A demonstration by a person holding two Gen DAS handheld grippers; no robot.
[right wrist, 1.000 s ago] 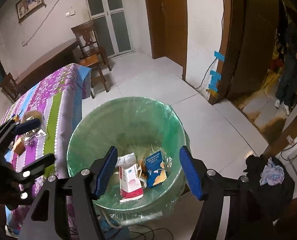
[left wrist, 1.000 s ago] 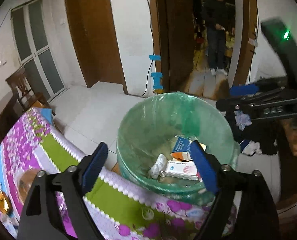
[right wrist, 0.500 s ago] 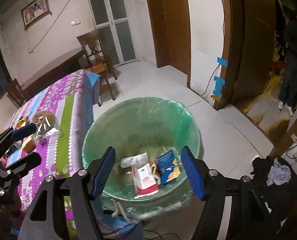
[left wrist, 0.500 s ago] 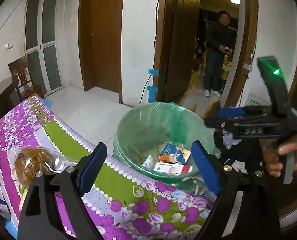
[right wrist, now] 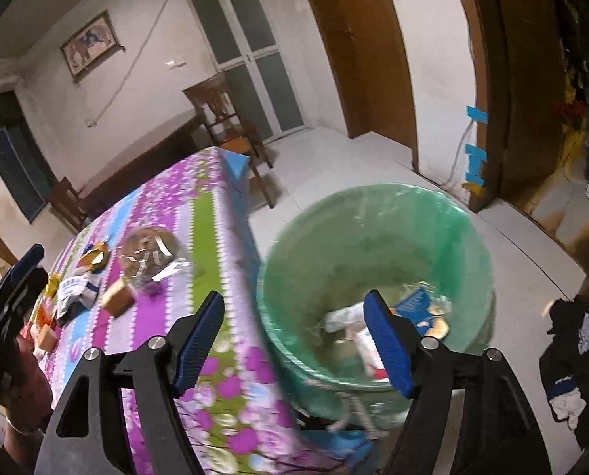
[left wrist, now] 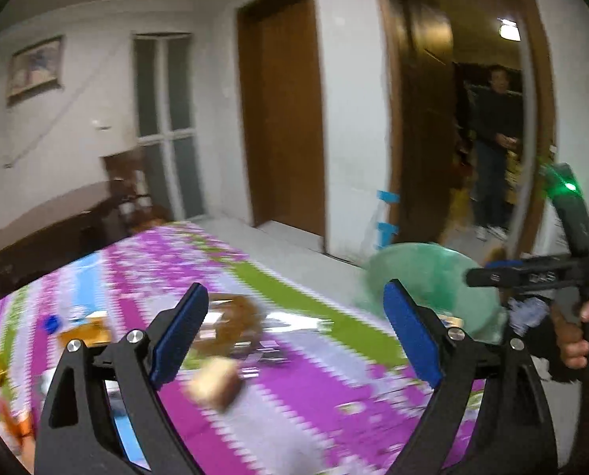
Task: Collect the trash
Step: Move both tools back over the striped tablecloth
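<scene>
My left gripper hovers over the purple flowered tablecloth; its jaws are opening and nothing is between them. Below it lie a clear bag with a brown bun and a tan chunk, both blurred. My right gripper hangs over the table's corner and the green-lined bin; its jaws are also opening and empty. Cartons and a blue packet lie in the bin. On the table are the bun bag, the tan chunk, a white-blue wrapper and a gold wrapper.
The bin stands on the floor against the table's corner. A wooden chair and a dark table stand by the far wall. Dark clothes lie on the floor at the right. A person stands in the doorway.
The left gripper swung away from the bin and up over the table, so the bun bag now lies under it. The right gripper shifted toward the table corner. Both pairs of jaws widened.
</scene>
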